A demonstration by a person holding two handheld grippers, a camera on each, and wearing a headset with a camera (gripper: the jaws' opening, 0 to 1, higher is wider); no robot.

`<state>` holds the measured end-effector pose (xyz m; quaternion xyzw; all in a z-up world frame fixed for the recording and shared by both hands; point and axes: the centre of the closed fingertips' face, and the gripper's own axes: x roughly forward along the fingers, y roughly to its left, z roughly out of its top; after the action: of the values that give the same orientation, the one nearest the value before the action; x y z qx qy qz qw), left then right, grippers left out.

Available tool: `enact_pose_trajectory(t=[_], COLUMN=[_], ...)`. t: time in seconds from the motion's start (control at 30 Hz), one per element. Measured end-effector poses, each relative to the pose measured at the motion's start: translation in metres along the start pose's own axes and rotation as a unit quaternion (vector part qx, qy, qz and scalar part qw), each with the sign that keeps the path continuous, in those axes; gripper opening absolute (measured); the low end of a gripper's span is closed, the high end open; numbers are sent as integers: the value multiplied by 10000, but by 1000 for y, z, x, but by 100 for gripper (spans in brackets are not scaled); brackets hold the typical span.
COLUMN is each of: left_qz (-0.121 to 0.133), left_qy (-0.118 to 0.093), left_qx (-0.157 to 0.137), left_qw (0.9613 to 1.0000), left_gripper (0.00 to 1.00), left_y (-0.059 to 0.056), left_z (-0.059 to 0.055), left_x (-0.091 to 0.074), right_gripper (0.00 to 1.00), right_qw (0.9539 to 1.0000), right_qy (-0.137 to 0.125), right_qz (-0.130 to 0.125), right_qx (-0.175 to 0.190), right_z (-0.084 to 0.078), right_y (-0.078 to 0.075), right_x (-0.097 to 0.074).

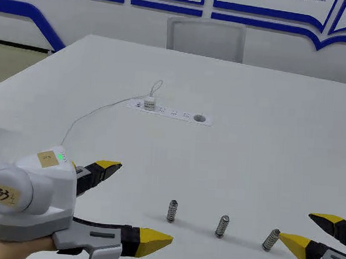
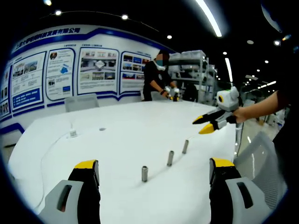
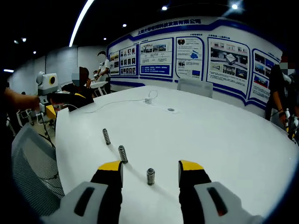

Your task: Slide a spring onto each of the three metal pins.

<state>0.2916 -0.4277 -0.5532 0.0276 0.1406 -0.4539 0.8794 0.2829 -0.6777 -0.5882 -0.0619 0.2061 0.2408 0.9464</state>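
Three short metal pins stand in a row on the white table [image 1: 260,141]: left pin [image 1: 172,210], middle pin [image 1: 222,226], right pin [image 1: 271,239], which leans. Each carries a coiled spring around it. My left gripper [image 1: 132,202] is open to the left of the row, with nothing between its yellow fingertips. My right gripper [image 1: 308,230] is open just right of the leaning pin. In the right gripper view the nearest pin [image 3: 150,176] stands just ahead of the open right gripper [image 3: 151,166]. In the left gripper view the pins [image 2: 170,158] stand ahead of the open left gripper [image 2: 154,164].
A power strip [image 1: 169,112] is set into the table's middle, with a white adapter [image 1: 149,103] and a thin cable trailing left. A grey chair [image 1: 205,39] stands at the far edge. People stand beyond the table [image 2: 159,79].
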Motion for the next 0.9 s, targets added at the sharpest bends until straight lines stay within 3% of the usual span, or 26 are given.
enact_pose_trajectory(t=[0.1, 0.23, 0.37, 0.43, 0.47, 0.57, 0.83, 0.9], left_qz=[68, 267, 424, 552, 625, 756, 852, 1050], left_qy=[-7, 43, -66, -245, -502, -698, -522, -448], left_qx=[-7, -7, -116, -178, -348, -536, -407, -315], left_qw=[10000, 9996, 9990, 9980, 9962, 9932, 9942, 9930], left_gripper=[100, 100, 100, 100, 100, 100, 100, 100], left_y=[1, 8, 13, 14, 15, 14, 4, 8], left_z=[-1, -6, -6, -3, 3, 2, -15, -20], left_x=[-2, -7, -13, -15, -16, -19, -21, -23], right_gripper=[55, 63, 66, 71, 73, 78, 83, 84], right_qw=[9992, 9987, 9972, 9962, 9946, 9936, 9892, 9878], right_qy=[-318, -399, -473, -519, -651, -752, -984, -1020], right_qz=[-169, -299, -486, -604, -643, -696, -863, -913], right_qx=[196, 143, 305, 357, 496, 484, 657, 744], right_z=[5, 4, 0, -2, 0, -1, -4, -7], right_y=[0, -5, -8, -8, -6, -1, 7, 6], right_x=[-10, -25, -36, -40, -41, -43, -48, -49])
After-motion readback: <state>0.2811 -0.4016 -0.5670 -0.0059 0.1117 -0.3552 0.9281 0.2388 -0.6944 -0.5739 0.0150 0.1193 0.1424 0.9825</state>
